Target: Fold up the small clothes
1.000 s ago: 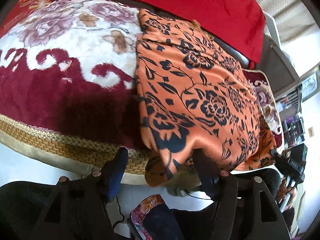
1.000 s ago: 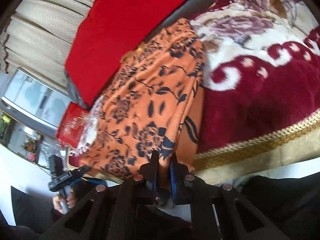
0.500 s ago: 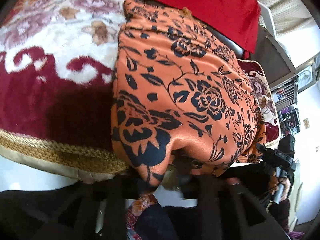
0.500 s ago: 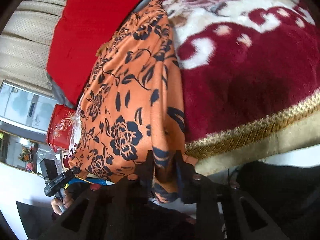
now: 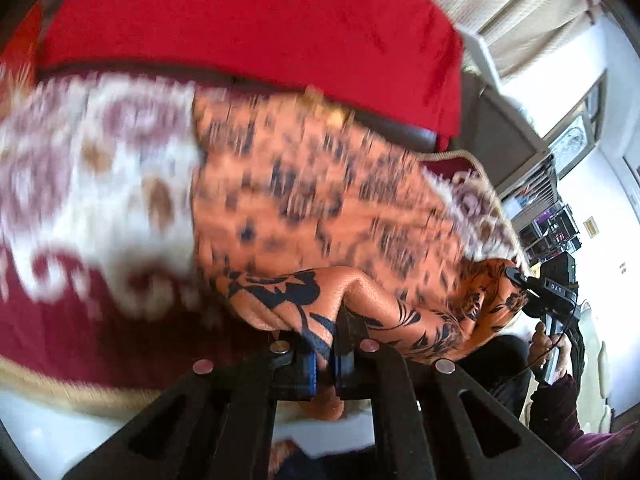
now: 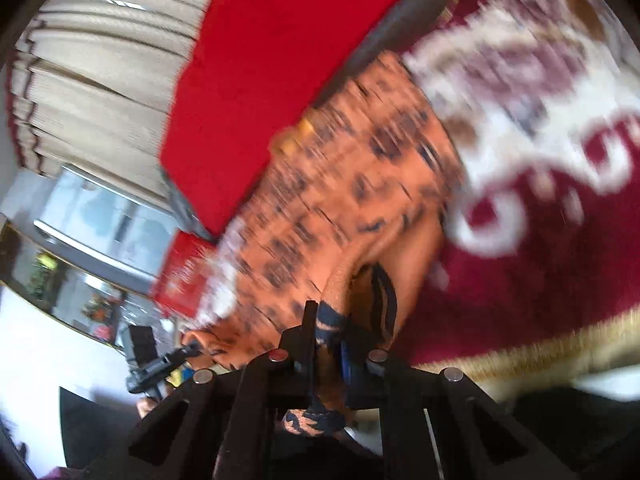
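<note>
Maroon-and-cream floral blanket with a gold woven border covers the surface we work over; both views are motion-blurred beyond the fingers.

Left gripper: we see its jaws pressed together on a fold of the orange garment with dark floral print, at the blanket's near edge. From that pinch the cloth rises in a lifted ridge and runs sideways to the right gripper, which we see gripping the other end, a hand below it.

Right gripper: jaws likewise clamped on a bunched hem of the garment, some of it hanging below the fingers. This view alone shows the left gripper from outside, low at left.

Containers: a red tin, seen only from the right wrist, stands past the garment's far end; we cannot tell its contents.

Farther back: red cloth lies along the blanket's far edge, with beige curtains behind it.
</note>
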Motion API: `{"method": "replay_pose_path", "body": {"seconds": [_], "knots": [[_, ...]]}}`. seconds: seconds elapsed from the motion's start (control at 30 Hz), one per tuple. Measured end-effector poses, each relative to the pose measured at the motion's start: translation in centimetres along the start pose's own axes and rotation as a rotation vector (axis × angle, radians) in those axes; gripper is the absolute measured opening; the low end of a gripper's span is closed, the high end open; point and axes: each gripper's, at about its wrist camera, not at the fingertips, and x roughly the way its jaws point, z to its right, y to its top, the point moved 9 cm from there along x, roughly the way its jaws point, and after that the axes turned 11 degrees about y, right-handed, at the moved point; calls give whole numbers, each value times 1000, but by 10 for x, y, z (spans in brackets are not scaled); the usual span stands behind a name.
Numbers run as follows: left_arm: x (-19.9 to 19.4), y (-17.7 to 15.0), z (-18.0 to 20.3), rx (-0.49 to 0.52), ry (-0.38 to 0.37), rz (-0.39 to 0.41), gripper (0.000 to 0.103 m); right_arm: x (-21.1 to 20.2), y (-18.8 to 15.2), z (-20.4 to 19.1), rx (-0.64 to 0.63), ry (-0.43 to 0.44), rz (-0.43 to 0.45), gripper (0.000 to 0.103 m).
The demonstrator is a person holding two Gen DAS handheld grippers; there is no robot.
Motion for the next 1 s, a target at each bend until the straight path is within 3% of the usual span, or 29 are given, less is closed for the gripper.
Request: {"method": "replay_pose_path", "body": {"seconds": [0.1, 0.23, 0.4, 0.5, 0.6, 0.63, 0.73, 0.8, 0.87, 0.9, 0.93, 0.97, 1.0], "knots": [[-3, 50, 0, 4, -5, 53, 6, 2, 56, -23, -40, 52, 97, 10], [15, 123, -13, -22, 31, 98, 6, 15, 127, -31, -66, 54, 187, 10], [84, 197, -49, -127, 91, 79, 6, 61, 224, -12, -26, 37, 277, 10], [142, 213, -78, -218, 137, 15, 6, 96, 277, 22, 22, 21, 309, 10], [194, 212, -100, -302, 166, -55, 6, 133, 299, 60, 73, -20, 284, 13], [203, 208, -103, -323, 162, -69, 6, 140, 303, 70, 87, -39, 273, 13], [209, 206, -110, -404, 103, -11, 10, 156, 304, 98, 164, -61, 230, 18], [207, 207, -112, -458, 80, -34, 14, 150, 308, 98, 158, -46, 235, 18], [195, 206, -114, -484, 69, -3, 20, 138, 312, 96, 154, -12, 268, 26], [185, 205, -116, -482, 106, 23, 31, 133, 312, 97, 163, -3, 281, 50], [176, 204, -117, -468, 160, 44, 38, 123, 311, 98, 179, -20, 314, 87], [164, 206, -119, -447, 226, 72, 55, 116, 310, 97, 175, -33, 346, 94], [148, 208, -123, -429, 315, 122, 63, 106, 308, 91, 147, -50, 382, 94]]}}
